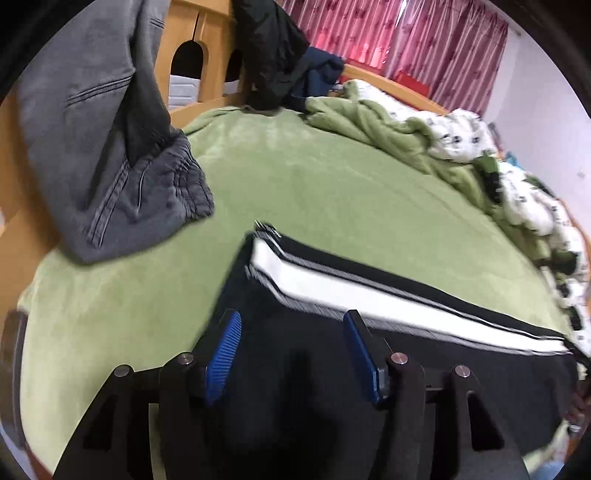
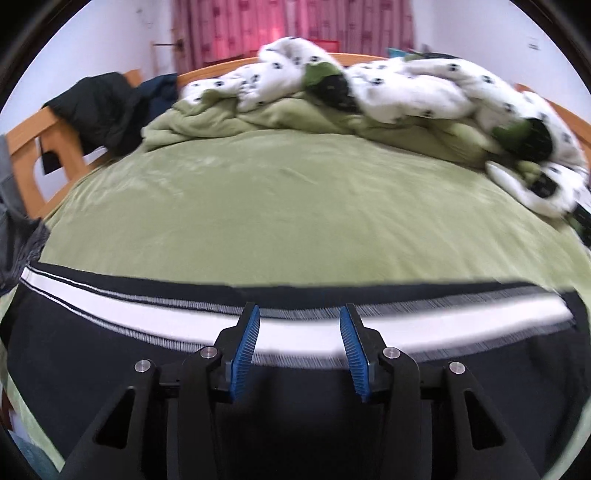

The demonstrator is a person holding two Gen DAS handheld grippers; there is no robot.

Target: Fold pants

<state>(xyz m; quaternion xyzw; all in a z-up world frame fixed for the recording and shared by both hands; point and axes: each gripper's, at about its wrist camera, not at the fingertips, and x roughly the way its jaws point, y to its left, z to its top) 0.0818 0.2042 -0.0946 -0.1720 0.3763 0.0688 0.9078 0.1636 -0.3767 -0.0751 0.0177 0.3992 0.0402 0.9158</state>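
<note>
Black pants with a broad white side stripe lie flat on the green bed cover, folded lengthwise. My left gripper hovers over their left end, blue pads apart, nothing pinched between them. In the right wrist view the same pants stretch across the near edge of the bed, stripe on the far side. My right gripper stands open above the stripe, its pads clear of the cloth.
Grey jeans hang and spill onto the bed at the left. Dark jackets drape over the wooden bed frame. A bunched green and white spotted duvet fills the far side. Pink curtains hang behind.
</note>
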